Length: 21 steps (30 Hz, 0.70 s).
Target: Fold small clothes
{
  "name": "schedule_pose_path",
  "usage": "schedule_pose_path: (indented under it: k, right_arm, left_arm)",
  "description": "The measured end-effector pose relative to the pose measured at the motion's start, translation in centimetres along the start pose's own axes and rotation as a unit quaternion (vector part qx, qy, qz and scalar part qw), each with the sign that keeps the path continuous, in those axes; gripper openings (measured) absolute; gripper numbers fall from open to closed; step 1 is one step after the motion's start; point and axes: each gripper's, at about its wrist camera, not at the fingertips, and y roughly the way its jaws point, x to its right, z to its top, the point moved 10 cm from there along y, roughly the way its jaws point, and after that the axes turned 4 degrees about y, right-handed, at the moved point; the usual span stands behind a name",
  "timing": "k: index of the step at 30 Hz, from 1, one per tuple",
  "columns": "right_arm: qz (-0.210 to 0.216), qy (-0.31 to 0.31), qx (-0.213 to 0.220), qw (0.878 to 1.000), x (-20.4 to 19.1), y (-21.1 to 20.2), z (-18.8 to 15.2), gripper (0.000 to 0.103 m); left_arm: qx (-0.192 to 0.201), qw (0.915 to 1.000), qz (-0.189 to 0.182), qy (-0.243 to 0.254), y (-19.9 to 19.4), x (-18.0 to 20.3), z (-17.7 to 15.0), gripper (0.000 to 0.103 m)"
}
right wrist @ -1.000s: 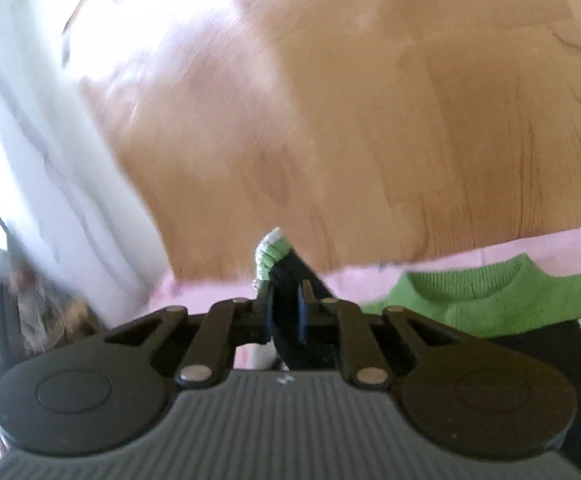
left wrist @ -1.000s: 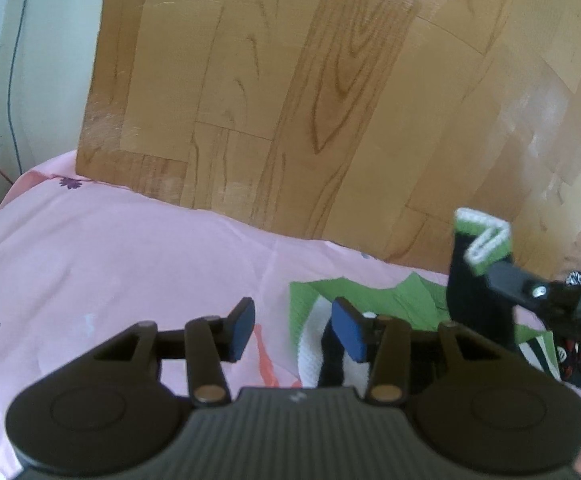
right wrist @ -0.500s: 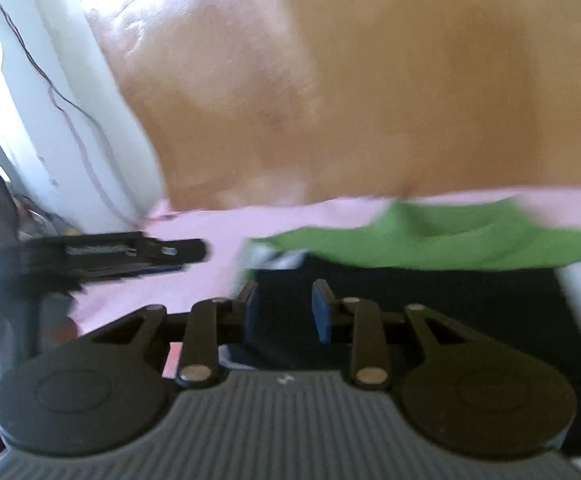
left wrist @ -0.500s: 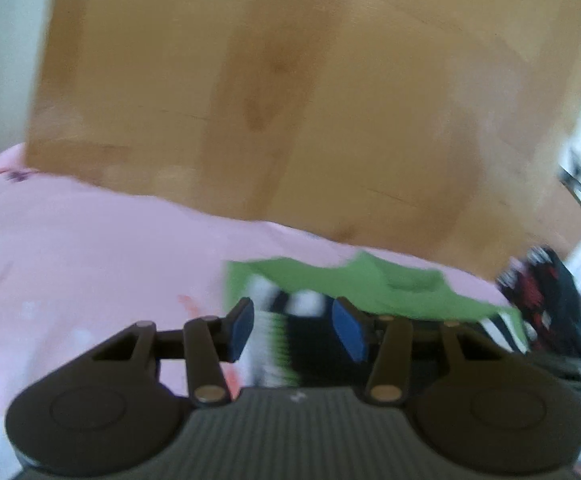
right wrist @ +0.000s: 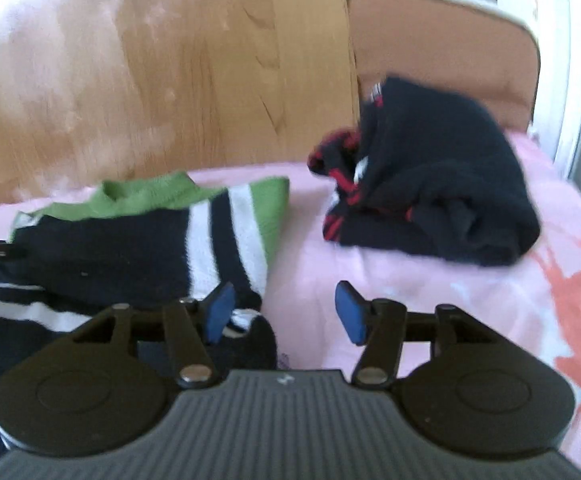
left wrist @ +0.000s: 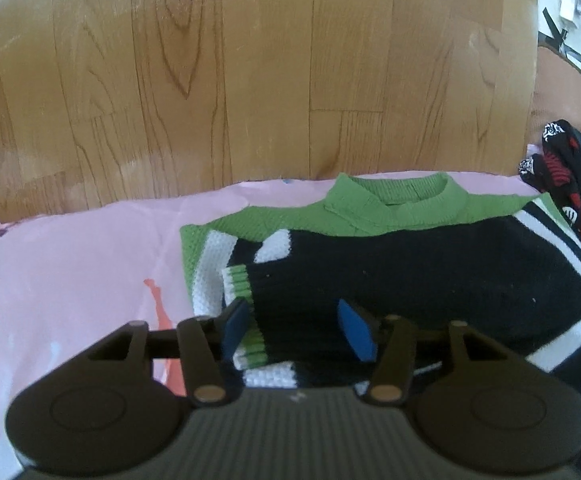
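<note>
Left wrist view shows the small knitted sweater (left wrist: pixel 390 264), black with green and white stripes and a green collar, lying flat on the pink bedsheet (left wrist: pixel 70 264), one striped cuff (left wrist: pixel 238 284) folded across its front. Just above its near edge the left tongs (left wrist: pixel 296 330) stand open, gripping nothing. Right wrist view, somewhat blurred, has the right tongs (right wrist: pixel 284 312) open too, empty, over the sweater's striped side edge and the sheet. Beyond them a crumpled dark garment (right wrist: pixel 430 196) with red trim lies beside the sweater, apart from it. A wooden board (left wrist: pixel 250 72) stands behind the bed.
</note>
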Motion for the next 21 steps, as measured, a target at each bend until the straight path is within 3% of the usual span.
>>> schedule_pose_path:
  k: [5, 13, 15, 17, 19, 21]
  right_arm:
    - [0.025, -0.045, 0.038, 0.998, -2.3, -2.2, 0.5, 0.059]
    - [0.065, -0.044, -0.01, 0.997, -6.1, 2.3, 0.6, 0.058]
    - [0.036, -0.038, -0.042, 0.998, -5.3, 4.6, -0.2, 0.058]
    - [0.002, -0.026, -0.022, 0.999, -3.4, 6.1, -0.4, 0.058]
    - [-0.039, 0.011, -0.031, 0.999, -1.6, 6.7, 0.0, 0.064]
    - [-0.04, 0.011, -0.033, 0.999, -1.2, 7.0, 0.3, 0.064]
  left_arm:
    - [0.006, 0.9993, 0.027, 0.027, 0.1, 0.9, -0.1, 0.059]
    - [0.009, 0.9992, 0.025, 0.029, 0.2, 0.6, -0.2, 0.065]
    - [0.006, 0.9993, 0.027, 0.027, 0.3, 0.5, -0.2, 0.07]
    - [0.003, 0.9995, 0.023, 0.021, 0.4, 0.3, -0.1, 0.071]
    - [0.001, 0.9997, 0.019, 0.018, 0.5, 0.2, -0.1, 0.073]
    - [-0.001, 0.9998, 0.016, 0.011, 0.6, 0.1, -0.1, 0.073]
